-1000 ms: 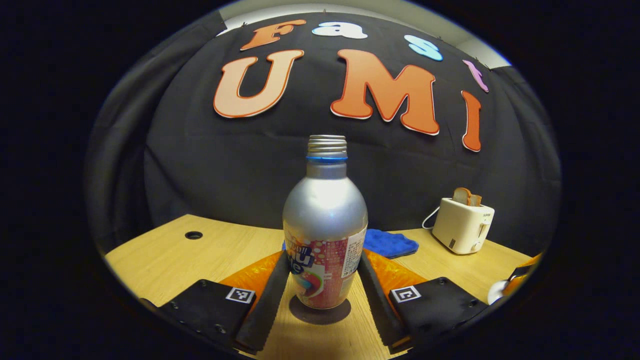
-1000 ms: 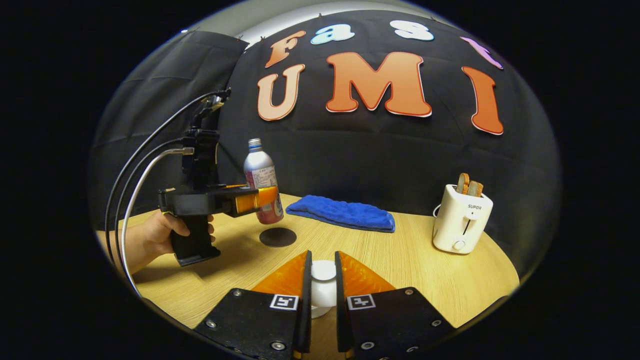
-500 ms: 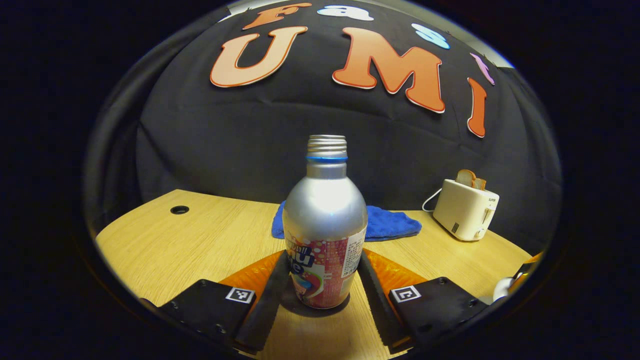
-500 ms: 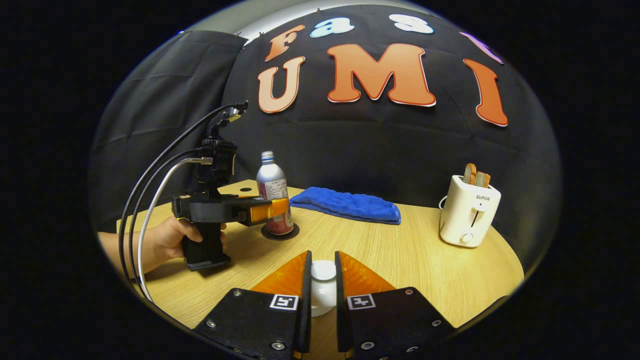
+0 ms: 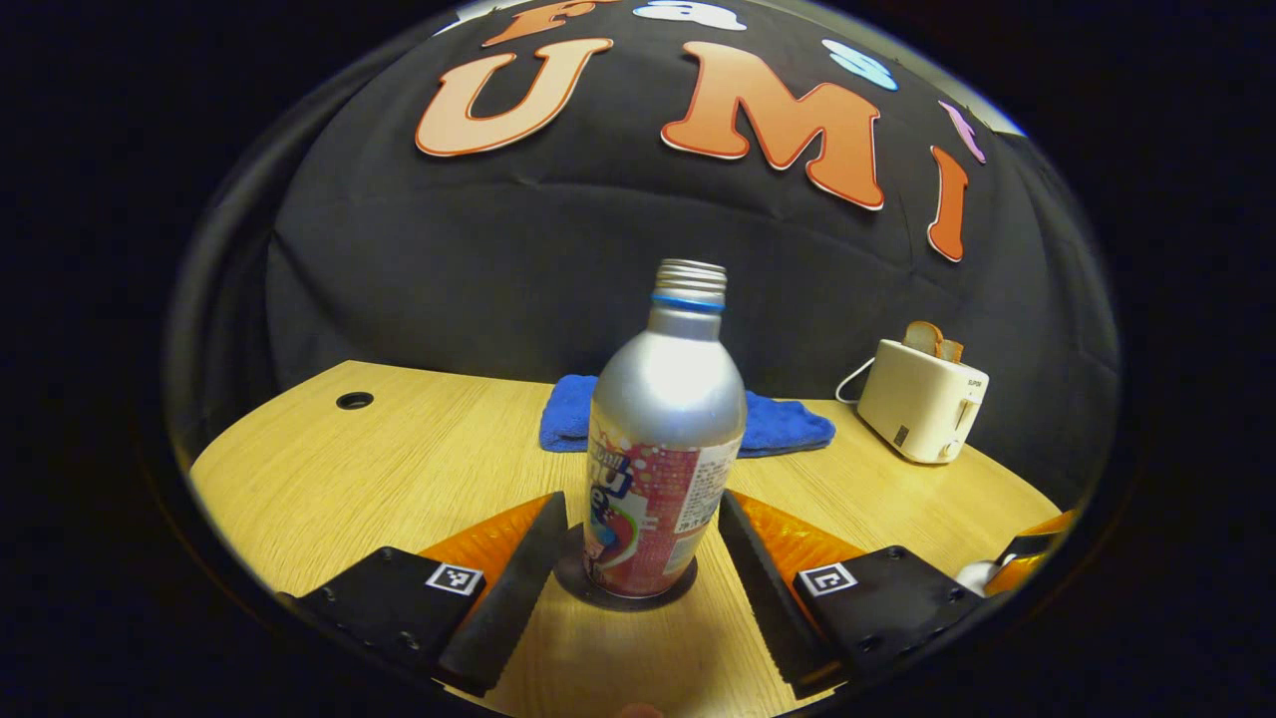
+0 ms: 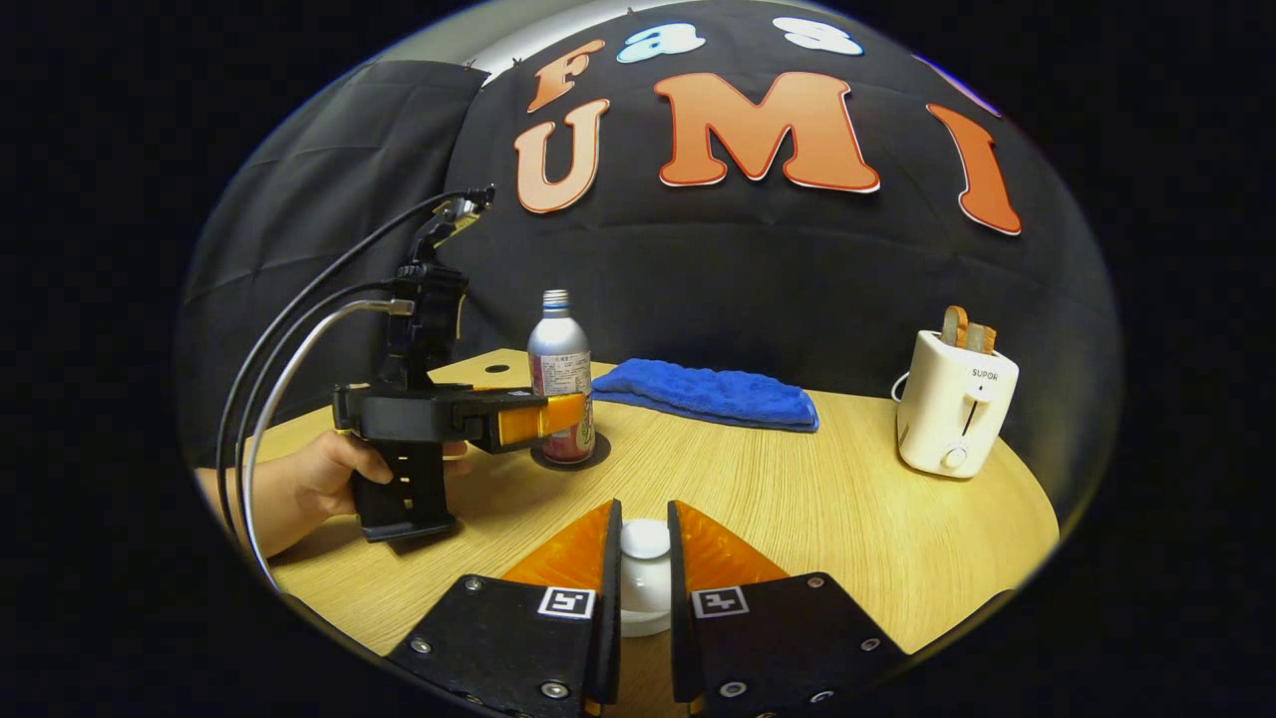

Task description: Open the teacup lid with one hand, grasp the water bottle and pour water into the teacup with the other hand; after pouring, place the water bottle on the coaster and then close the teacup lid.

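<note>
Standing on a coaster [image 5: 626, 596] on the wooden table [image 5: 399, 459], water bottle [image 5: 663, 439]; left gripper [image 5: 638, 588] released; right gripper [image 6: 644, 598] clenched on teacup lid [image 6: 645, 540]

left gripper [image 5: 638, 534] parted, right gripper [image 6: 644, 558] closed

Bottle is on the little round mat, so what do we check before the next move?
1. Water bottle standing on the coaster: ok.
2. Left claw open, fingers off the bottle's sides: ok.
3. Right claw shut on the white lid: ok.
4. Teacup sitting right under the lid: cannot tell, the fingers hide it.
5. Blue cloth and toaster well away from both claws: ok.
</note>
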A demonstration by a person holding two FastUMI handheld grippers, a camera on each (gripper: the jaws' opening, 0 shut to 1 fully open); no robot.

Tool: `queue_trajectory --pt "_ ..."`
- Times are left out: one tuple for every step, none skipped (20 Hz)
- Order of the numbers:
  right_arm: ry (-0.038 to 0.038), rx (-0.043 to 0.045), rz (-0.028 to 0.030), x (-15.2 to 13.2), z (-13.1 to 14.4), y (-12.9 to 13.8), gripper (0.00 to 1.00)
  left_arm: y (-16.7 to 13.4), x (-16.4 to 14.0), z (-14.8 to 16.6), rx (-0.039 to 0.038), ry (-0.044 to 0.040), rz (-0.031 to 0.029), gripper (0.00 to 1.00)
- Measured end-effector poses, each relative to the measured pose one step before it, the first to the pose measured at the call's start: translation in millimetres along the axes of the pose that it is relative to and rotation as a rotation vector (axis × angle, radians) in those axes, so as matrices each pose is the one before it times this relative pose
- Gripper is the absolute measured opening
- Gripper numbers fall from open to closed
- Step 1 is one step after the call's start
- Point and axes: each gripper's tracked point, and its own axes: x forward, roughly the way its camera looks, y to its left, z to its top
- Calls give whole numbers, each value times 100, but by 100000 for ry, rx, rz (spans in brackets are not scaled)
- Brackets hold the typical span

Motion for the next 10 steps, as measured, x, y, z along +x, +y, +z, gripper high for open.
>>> queue_trajectory --pt "528 -88 -170 16 -212 20 21 -72 -560 240 -27 -164 -530 99" --pt "300 -145 -21 64 -108 82 21 -255 -484 256 463 -496 -907 99" --pt "50 -424 -66 76 -77 137 21 -186 -612 361 885 -971 -672 99" --pt "-250 -601 -274 97 -34 24 21 -322 -419 315 1530 -973 -718 99" --pt "-303 -54 30 86 -16 39 21 -324 -605 335 1468 -1010 -715 99" --pt "-273 391 653 142 -42 329 21 -438 -696 241 1251 -708 -767 99" --pt "-607 209 212 82 -37 141 21 -332 -733 313 781 -961 -728 99" --pt "-381 -802 188 48 91 182 21 40 -748 -100 1251 293 567 97" --pt "-176 -430 -1 7 -103 56 21 39 -687 -414 1592 1786 1159 99" --pt "453 321 673 -23 -95 124 21 -177 -488 443 -169 -1319 -500 99"
